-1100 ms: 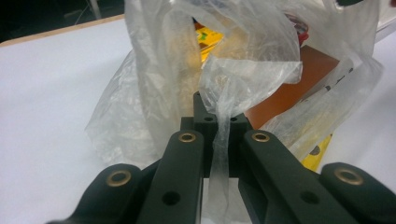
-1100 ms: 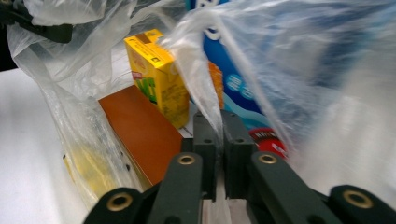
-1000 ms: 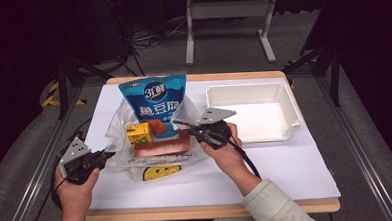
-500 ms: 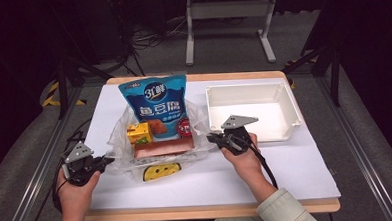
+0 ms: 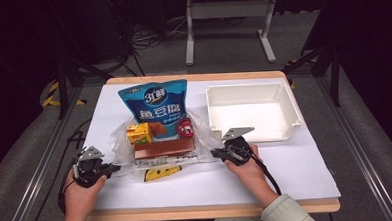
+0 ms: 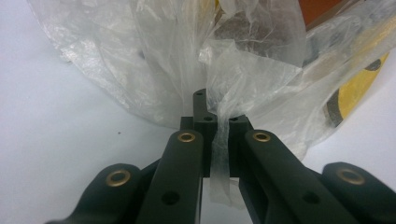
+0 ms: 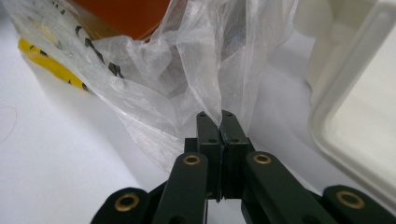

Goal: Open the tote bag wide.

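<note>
A clear plastic bag (image 5: 158,154) lies open on the white table cover with snacks standing in it: a tall blue pouch (image 5: 157,107), a yellow carton (image 5: 139,133), a small red pack (image 5: 185,127) and a brown box (image 5: 163,147). My left gripper (image 5: 114,168) is shut on the bag's left edge; in the left gripper view the film (image 6: 219,154) runs between the closed jaws (image 6: 212,122). My right gripper (image 5: 215,152) is shut on the bag's right edge, the film (image 7: 205,70) pinched at the jaw tips (image 7: 219,122). Both hands sit low near the table.
A white plastic bin (image 5: 251,110) stands at the right, close beside my right gripper, and shows as a pale wall (image 7: 355,102) in the right gripper view. A yellow printed patch (image 5: 159,173) of the bag lies at the front. Bare white cover (image 5: 287,171) lies to the front right.
Both hands have come down toward the table. The right gripper drew back to the right and toward the person, pulling the bag's right edge with it; the bag's mouth now lies wider and lower.
</note>
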The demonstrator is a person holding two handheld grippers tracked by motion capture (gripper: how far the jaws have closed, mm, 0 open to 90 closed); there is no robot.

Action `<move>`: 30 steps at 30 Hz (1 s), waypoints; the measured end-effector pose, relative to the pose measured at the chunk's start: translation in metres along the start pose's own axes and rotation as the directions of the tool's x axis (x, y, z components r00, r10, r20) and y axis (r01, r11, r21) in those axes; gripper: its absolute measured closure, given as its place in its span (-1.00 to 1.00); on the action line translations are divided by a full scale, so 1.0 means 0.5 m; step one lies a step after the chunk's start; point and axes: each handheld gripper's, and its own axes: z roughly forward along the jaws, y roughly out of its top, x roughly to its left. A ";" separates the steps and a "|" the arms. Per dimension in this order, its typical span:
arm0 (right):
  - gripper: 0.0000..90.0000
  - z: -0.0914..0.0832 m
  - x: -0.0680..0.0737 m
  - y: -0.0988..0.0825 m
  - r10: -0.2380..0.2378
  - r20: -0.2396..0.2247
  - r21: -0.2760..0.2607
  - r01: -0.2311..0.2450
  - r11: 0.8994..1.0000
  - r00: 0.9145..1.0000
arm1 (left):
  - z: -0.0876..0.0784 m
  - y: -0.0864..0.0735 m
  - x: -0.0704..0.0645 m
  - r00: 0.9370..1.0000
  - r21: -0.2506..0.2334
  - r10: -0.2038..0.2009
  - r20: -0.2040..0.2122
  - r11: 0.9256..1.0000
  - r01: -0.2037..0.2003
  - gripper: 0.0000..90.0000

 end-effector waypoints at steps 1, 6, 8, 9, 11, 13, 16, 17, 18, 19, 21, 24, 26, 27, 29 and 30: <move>0.98 -0.001 -0.001 -0.002 0.002 -0.001 0.004 -0.002 1.000 1.000 | 0.001 -0.001 0.002 1.000 0.002 0.002 -0.004 1.000 -0.002 0.96; 0.98 -0.006 -0.010 -0.018 0.016 -0.009 0.021 -0.016 1.000 1.000 | 0.012 -0.005 0.012 1.000 0.017 -0.012 -0.006 1.000 0.012 0.95; 0.97 -0.004 -0.014 -0.022 0.026 -0.012 0.022 -0.026 0.999 1.000 | 0.018 -0.004 0.011 1.000 0.022 -0.002 -0.022 1.000 0.002 0.94; 0.97 -0.003 -0.016 -0.023 0.029 -0.013 0.022 -0.029 0.999 0.999 | 0.021 -0.003 0.011 0.999 0.029 0.010 -0.033 1.000 -0.009 0.93; 0.97 0.002 -0.017 -0.023 0.035 -0.009 0.018 -0.035 0.999 0.999 | 0.030 -0.002 0.014 0.999 0.033 0.021 -0.048 0.999 -0.019 0.93; 0.97 0.007 -0.017 -0.022 0.036 -0.005 0.018 -0.036 0.999 0.999 | 0.032 -0.002 0.021 0.999 0.016 0.009 -0.048 1.000 -0.008 0.92; 0.96 0.013 -0.020 -0.020 0.036 -0.001 0.005 -0.036 0.999 0.999 | 0.034 -0.004 0.032 0.998 -0.013 -0.011 -0.059 1.000 0.010 0.90; 0.96 0.014 -0.021 -0.019 0.034 0.004 0.004 -0.034 0.999 0.999 | 0.034 -0.005 0.034 0.997 -0.020 -0.012 -0.072 1.000 0.010 0.90; 0.95 0.015 -0.022 -0.018 0.025 0.013 0.002 -0.025 1.000 1.000 | 0.033 -0.005 0.036 0.997 -0.023 -0.010 -0.074 1.000 0.008 0.89; 0.94 0.016 -0.023 -0.017 0.013 0.022 0.001 -0.013 1.000 1.000 | 0.033 -0.006 0.038 0.997 -0.037 -0.011 -0.077 0.999 0.008 0.89; 0.93 0.016 -0.024 -0.017 0.010 0.028 -0.003 -0.010 1.000 1.000 | 0.029 -0.009 0.041 0.997 -0.061 -0.019 -0.069 0.998 0.014 0.83; 0.92 0.016 -0.023 -0.017 0.003 0.031 -0.004 -0.003 1.000 1.000 | 0.016 -0.015 0.046 0.998 -0.111 -0.056 -0.030 0.992 0.052 0.60; 0.93 0.016 -0.023 -0.017 0.002 0.032 -0.003 -0.001 1.000 0.999 | 0.006 -0.017 0.045 0.998 -0.136 -0.052 -0.018 0.990 0.049 0.50; 0.92 0.016 -0.023 -0.017 0.003 0.033 -0.004 -0.003 1.000 0.999 | -0.002 -0.017 0.042 0.999 -0.158 -0.047 -0.005 0.986 0.046 0.36; 0.93 0.016 -0.023 -0.017 0.005 0.033 -0.004 -0.005 1.000 0.999 | -0.015 -0.016 0.036 1.000 -0.181 -0.024 0.004 0.983 0.025 0.12; 0.93 0.016 -0.023 -0.017 0.005 0.033 -0.004 -0.004 1.000 0.999 | -0.021 -0.014 0.030 1.000 -0.179 -0.018 -0.001 0.984 0.018 0.03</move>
